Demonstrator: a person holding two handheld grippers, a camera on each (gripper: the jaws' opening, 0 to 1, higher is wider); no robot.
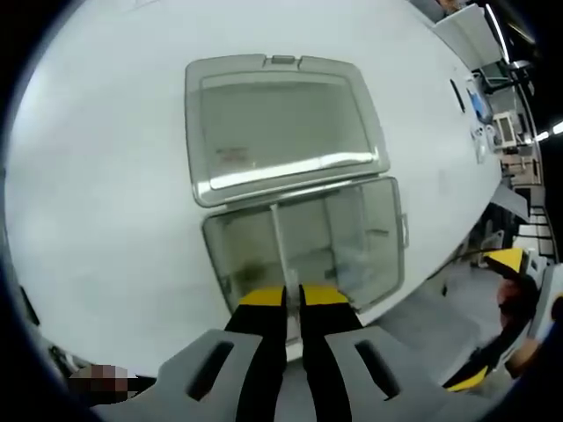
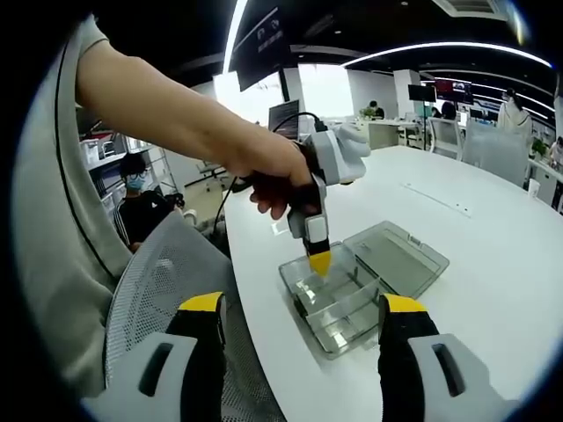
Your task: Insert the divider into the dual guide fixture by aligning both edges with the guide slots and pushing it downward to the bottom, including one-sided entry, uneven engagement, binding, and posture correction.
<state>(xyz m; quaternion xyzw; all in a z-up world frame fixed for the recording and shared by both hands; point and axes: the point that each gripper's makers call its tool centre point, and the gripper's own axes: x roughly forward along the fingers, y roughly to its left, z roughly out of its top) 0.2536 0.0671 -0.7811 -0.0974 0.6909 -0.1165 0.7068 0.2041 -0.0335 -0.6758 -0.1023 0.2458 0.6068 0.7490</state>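
On the white table point(image 1: 106, 176) sits a clear box point(image 1: 303, 242) with its lid point(image 1: 281, 123) folded back. Left gripper point(image 1: 293, 303), jaws pinched on the divider point(image 1: 280, 255), holds it upright inside the box: insertion under way. Right gripper point(image 2: 299, 321) hovers spread, well apart. Next: level both edges, then press down.

Bright, even office light, strong fisheye bend

Curved ceiling light strips point(image 2: 457, 53) glow overhead; the white surface point(image 1: 106, 176) looks pale and washed, with a glare streak along the clear lid point(image 1: 281, 132). Shadows are soft. Edges warp heavily, and far desks blur.
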